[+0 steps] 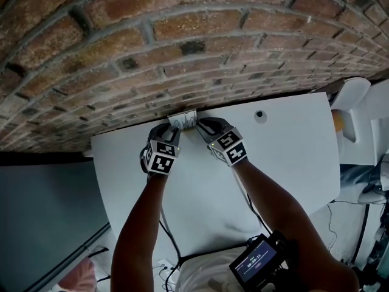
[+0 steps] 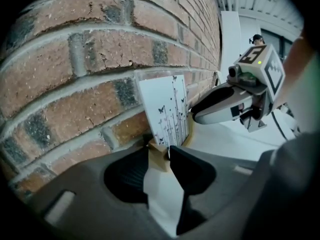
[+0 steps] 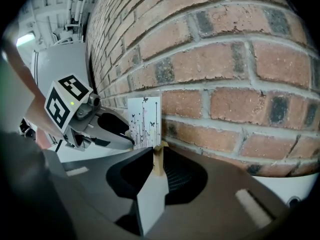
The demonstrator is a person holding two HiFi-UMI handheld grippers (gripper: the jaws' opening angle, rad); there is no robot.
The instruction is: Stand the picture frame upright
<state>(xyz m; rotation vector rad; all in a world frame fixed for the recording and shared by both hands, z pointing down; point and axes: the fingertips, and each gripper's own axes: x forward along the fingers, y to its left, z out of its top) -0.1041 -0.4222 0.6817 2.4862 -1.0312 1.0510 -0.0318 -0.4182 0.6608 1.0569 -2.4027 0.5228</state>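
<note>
The picture frame point(image 1: 183, 120), a clear upright pane with a white butterfly print, stands on the white table point(image 1: 285, 157) right at the brick wall. My left gripper point(image 1: 172, 129) is at its left end and my right gripper point(image 1: 201, 126) at its right end. In the left gripper view the print point(image 2: 167, 111) rises just beyond my left gripper point(image 2: 159, 156), whose jaws press on the frame's light wooden foot point(image 2: 158, 155). In the right gripper view my right gripper point(image 3: 159, 160) pinches the wooden foot point(image 3: 159, 157) at the other end, below the print point(image 3: 144, 121).
The brick wall point(image 1: 182, 47) runs along the table's far edge, directly behind the frame. A round cable hole point(image 1: 260, 115) lies to the right on the tabletop. A white chair point(image 1: 351, 96) stands off the table's right side. Cables hang below the near edge.
</note>
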